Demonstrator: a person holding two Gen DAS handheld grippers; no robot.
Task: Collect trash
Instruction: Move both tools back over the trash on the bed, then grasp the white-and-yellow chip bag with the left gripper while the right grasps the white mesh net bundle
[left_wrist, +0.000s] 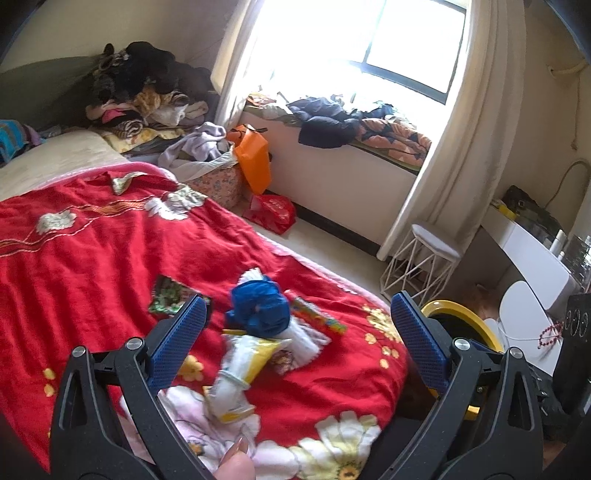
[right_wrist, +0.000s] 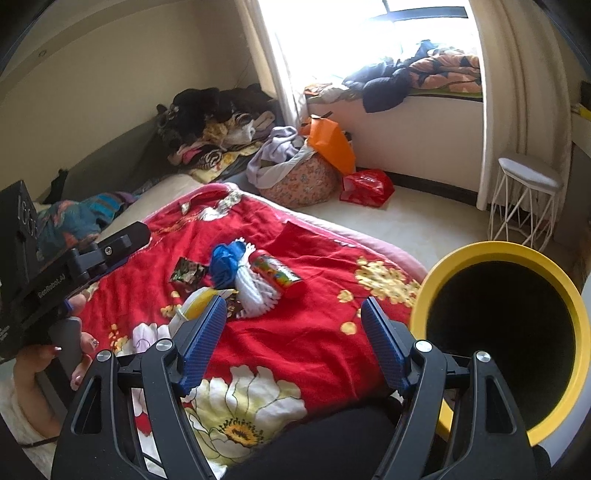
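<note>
Two grippers, left gripper (left_wrist: 297, 325) and right gripper (right_wrist: 293, 325), gape released; "GenRobot.AI" reads at the frame's left on the left one.

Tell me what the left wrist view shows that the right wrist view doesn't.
Only the left wrist view: the white desk at right with red beads hanging near it.
Only the right wrist view: the left hand-held gripper from the side, and the bin's dark inside.
Both: the red blanket, the trash pile with the blue bag, the orange bag, the white stool.
</note>
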